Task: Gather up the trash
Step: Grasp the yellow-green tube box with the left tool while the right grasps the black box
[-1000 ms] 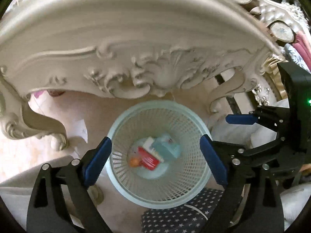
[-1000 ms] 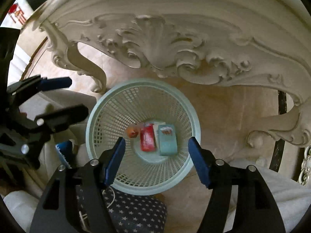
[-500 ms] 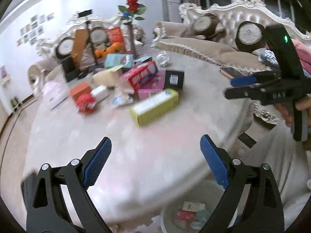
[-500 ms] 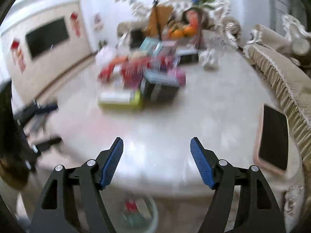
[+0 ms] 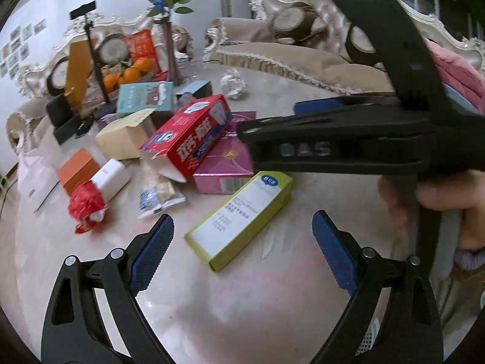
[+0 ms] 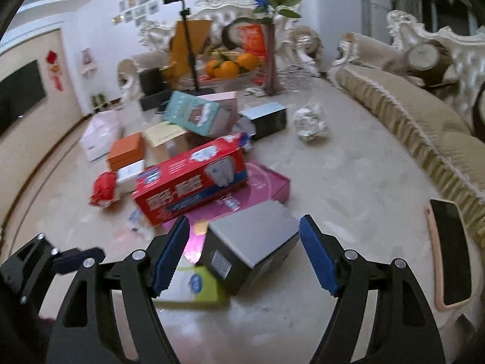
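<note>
Trash boxes (image 5: 194, 139) about ten on table (image 5: 272, 288), two hand-held grippers, left (image 5: 242, 254) and right (image 6: 244, 253), both released.

Between your left tool's (image 5: 239, 248) spread fingers a yellow-green carton (image 5: 241, 218) lies flat, angled. A grey-topped black box (image 6: 251, 245) sits between your right tool's (image 6: 244, 251) fingers; beyond lie a red box (image 6: 191, 179) atop a pink one (image 6: 260, 188).

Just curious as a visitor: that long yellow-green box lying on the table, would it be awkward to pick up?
Probably not. The yellow-green box looks like thin cardboard, so likely light, perhaps empty, and it may dent if squeezed hard. It lies flat on the table, so it should slide, not roll. The left gripper is open, and the box seems narrower than that gap.
</note>
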`<state>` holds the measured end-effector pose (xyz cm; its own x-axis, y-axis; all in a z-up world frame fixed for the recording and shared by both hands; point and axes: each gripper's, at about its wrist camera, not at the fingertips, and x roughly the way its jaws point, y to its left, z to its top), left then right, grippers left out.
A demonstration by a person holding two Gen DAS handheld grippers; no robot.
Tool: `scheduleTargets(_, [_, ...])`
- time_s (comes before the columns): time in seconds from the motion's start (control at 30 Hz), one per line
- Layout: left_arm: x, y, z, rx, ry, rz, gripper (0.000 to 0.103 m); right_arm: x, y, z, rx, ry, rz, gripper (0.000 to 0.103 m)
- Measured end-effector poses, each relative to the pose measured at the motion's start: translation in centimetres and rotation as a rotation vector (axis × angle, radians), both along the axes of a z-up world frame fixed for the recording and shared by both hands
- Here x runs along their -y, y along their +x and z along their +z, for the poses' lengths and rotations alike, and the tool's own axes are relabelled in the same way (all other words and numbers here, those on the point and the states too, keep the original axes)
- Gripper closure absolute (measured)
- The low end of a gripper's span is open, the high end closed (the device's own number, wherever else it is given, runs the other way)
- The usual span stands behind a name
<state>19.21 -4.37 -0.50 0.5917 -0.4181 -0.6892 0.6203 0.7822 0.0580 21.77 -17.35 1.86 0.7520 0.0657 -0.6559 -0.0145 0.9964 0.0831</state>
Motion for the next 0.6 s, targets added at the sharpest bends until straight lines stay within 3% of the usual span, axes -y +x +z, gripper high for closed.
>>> scheduleTargets(0.3, [1.4, 2.4, -0.9, -0.093, 0.03, -0.047, 0.013, 4.2, 0.1, -1.9, -0.095, 0.02, 0.078, 0.03])
scheduleTargets(0.47, [1.5, 2.2, -1.4, -0.117, 0.028, -0.041, 0.013, 7.6, -1.3, -1.6, -0.074, 0.081, 0.112, 0.027])
scheduleTargets(0.6, [1.3, 2.6, -2.0, -0.185, -0.011, -0.049, 0.013, 7.5, -1.5, -2.2, -0.1, 0.029, 0.212, 0.027])
